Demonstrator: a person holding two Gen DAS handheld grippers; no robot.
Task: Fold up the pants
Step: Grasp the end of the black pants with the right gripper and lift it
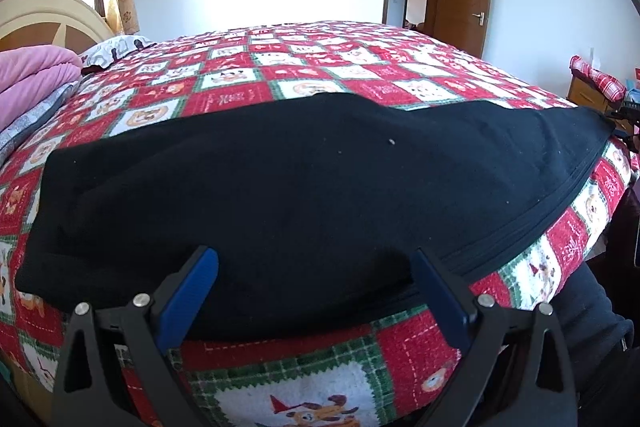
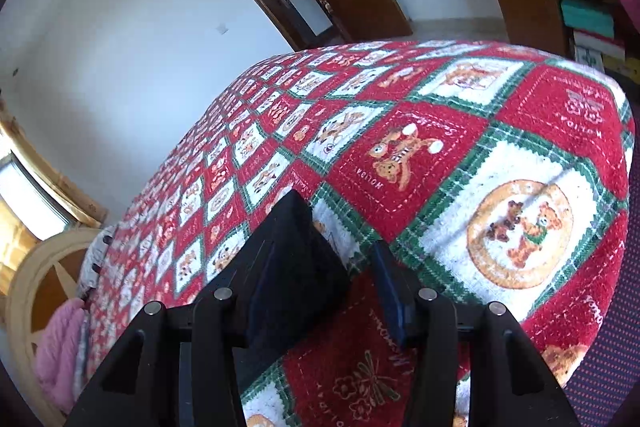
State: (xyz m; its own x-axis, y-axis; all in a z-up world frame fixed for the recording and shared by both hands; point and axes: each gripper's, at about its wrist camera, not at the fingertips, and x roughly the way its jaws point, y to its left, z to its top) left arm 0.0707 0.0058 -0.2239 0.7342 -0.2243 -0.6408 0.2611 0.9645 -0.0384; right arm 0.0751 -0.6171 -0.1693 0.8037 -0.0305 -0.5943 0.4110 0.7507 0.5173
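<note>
Item one: black pants (image 1: 304,195). I am seeing them lying flat on the bed (image 1: 320,67), over its red, green and white patchwork cover, filling the middle band of the left wrist view. Their long axis is running left to right across the frame; a stitched hem or seam is curving down along the lower right.

Item two: left claw (image 1: 316,267). I am holding it at the lower centre of its view, blue pads spread wide. The near edge of the pants is lying between the two fingers, but I am not seeing the pads press on the cloth. The garment is stretching directly ahead and to both sides of this claw.

Item three: right claw (image 2: 336,255). Its fingers are standing partly spread at the lower centre of its own view, over bare bed cover. Nothing is sitting between the pads; no pants are showing in this view.

Judgement: the left claw is the nearer one, already astride the near edge; the right claw is needing to come across to the cloth first.
</note>
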